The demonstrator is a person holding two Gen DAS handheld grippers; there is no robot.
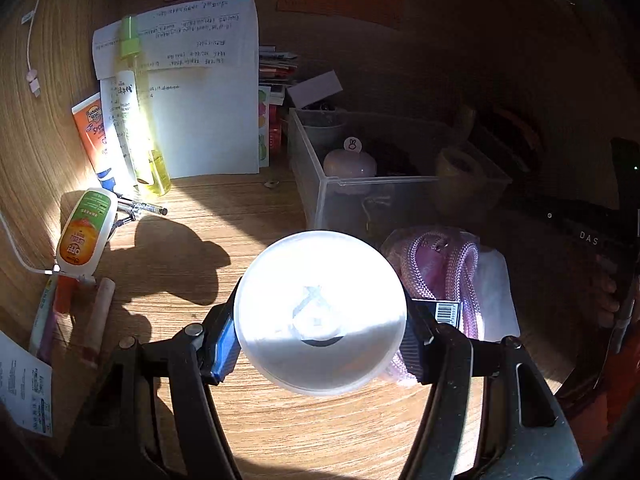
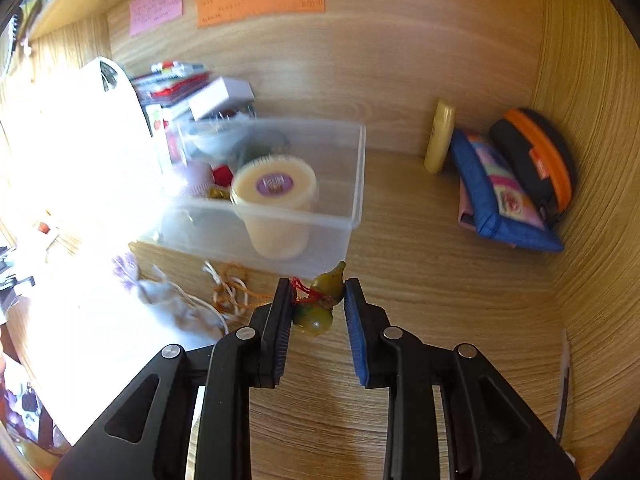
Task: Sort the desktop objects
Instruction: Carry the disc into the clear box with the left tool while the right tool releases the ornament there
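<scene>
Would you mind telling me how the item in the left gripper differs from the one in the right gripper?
The left gripper holds a white round lid; the right gripper holds a green gourd charm with red cord. The lid is wide and flat; the charm is small and bulbous. Both are pinched between the pads, above the desk.

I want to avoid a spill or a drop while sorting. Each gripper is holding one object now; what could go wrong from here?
1. The left gripper pinches the round white lid only at its edges; it might slip or tilt out.
2. The right gripper holds the small green gourd charm, which is rounded and near the fingertips, so it could pop free.
3. The clear plastic box is already crowded with a cream tub; dropped items may bounce off.
</scene>
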